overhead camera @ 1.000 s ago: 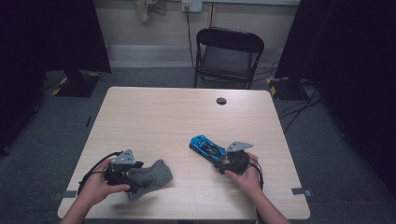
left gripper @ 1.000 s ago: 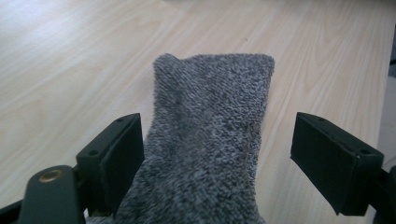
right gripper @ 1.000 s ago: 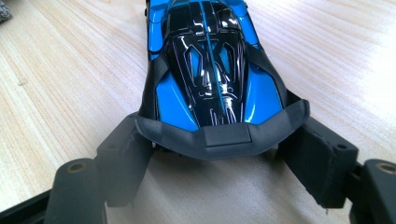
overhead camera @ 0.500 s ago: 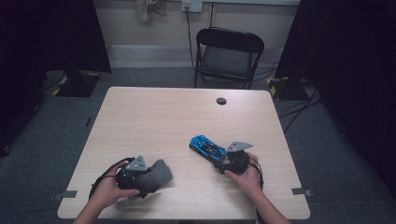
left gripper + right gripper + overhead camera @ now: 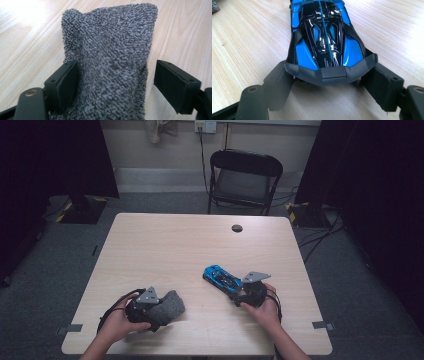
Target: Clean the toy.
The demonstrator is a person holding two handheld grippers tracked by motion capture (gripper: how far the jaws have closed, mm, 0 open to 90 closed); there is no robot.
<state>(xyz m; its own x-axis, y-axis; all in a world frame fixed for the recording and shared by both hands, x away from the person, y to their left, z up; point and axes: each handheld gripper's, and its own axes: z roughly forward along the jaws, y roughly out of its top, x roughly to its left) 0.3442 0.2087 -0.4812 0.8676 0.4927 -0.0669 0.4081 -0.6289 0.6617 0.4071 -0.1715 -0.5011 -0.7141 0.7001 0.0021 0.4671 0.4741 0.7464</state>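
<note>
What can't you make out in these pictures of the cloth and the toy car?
- Grey cloth: its near end is cut off by the bottom edge in the left gripper view.
- Blue toy car: its far end is cut off by the top edge in the right gripper view.
- Small dark disc: too small to identify in the high view.

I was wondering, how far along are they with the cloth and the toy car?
Done: the left gripper has the grey cloth between its fingers, and the right gripper grips the rear of the blue toy car. In hand: both rest on the table, apart. Left: nothing shows cloth meeting car yet.
</note>
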